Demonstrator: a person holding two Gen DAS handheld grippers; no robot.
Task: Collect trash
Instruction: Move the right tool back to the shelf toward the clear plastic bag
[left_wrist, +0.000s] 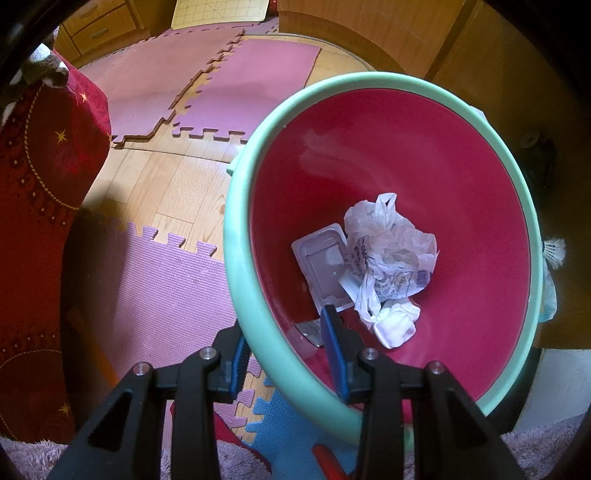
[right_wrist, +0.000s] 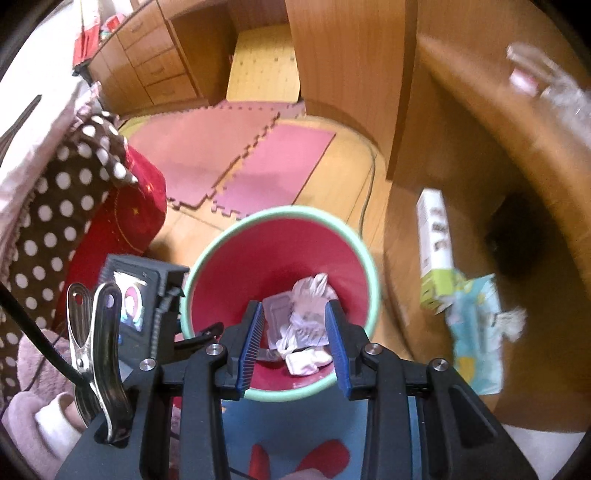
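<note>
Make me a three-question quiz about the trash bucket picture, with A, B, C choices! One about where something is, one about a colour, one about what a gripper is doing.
1. Where is the crumpled plastic bag?
A. on the pink mat
B. at the bottom of the bucket
C. on the red cushion

2. What colour is the bucket's rim?
A. mint green
B. yellow
C. black

3. What is the left gripper doing?
A. hanging empty
C. holding a bottle
B. gripping the bucket's rim

Answers:
1 B: the bag lies inside on the red bottom, beside a clear plastic tray.
2 A: a pale green ring runs round the red inside.
3 B: one finger sits outside the rim, the other inside.
</note>
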